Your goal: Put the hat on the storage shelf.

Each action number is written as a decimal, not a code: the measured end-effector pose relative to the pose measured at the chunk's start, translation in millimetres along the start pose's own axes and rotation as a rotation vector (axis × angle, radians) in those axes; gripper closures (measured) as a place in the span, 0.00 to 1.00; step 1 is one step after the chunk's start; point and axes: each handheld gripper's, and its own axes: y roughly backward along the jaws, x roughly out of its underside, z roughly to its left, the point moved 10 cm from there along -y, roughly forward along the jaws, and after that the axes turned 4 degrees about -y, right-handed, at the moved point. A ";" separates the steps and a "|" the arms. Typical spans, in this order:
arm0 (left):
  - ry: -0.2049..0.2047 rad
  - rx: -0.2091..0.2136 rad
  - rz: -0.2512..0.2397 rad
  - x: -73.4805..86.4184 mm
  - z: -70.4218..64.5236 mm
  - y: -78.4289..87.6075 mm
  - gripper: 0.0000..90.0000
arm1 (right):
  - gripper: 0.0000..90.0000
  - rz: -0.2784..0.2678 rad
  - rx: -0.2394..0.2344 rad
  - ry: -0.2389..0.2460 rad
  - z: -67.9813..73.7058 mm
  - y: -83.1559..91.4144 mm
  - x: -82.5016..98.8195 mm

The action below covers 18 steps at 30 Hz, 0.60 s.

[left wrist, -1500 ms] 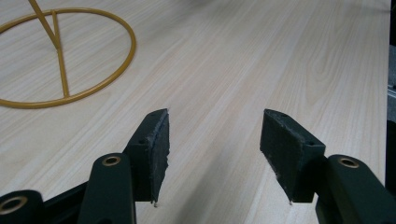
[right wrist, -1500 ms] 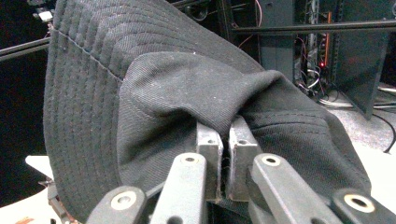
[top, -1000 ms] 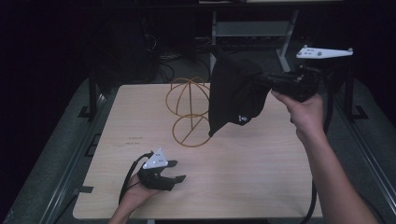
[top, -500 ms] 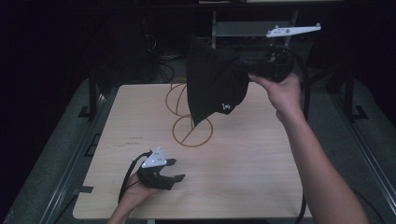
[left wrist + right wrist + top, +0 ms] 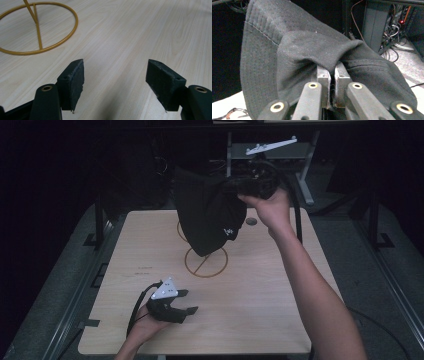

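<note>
Right gripper [image 5: 235, 184], jaws clamped on a black hat [image 5: 210, 215] (small white logo), above the stand [image 5: 205, 261] near the table's [image 5: 260, 300] far edge; left gripper [image 5: 186, 302], jaws just opening and empty, near the front edge.

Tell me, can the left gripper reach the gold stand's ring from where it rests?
Probably yes. The left gripper lies on the table with jaws open, and bare wood separates it from the ring. The hat hangs above the stand, held by the right gripper, clear of the ring.
</note>
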 end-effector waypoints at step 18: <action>-0.020 0.014 0.007 -0.3 -5.2 -4.8 0.34 | 0.93 0.105 0.024 0.057 15.6 -85.7 7.0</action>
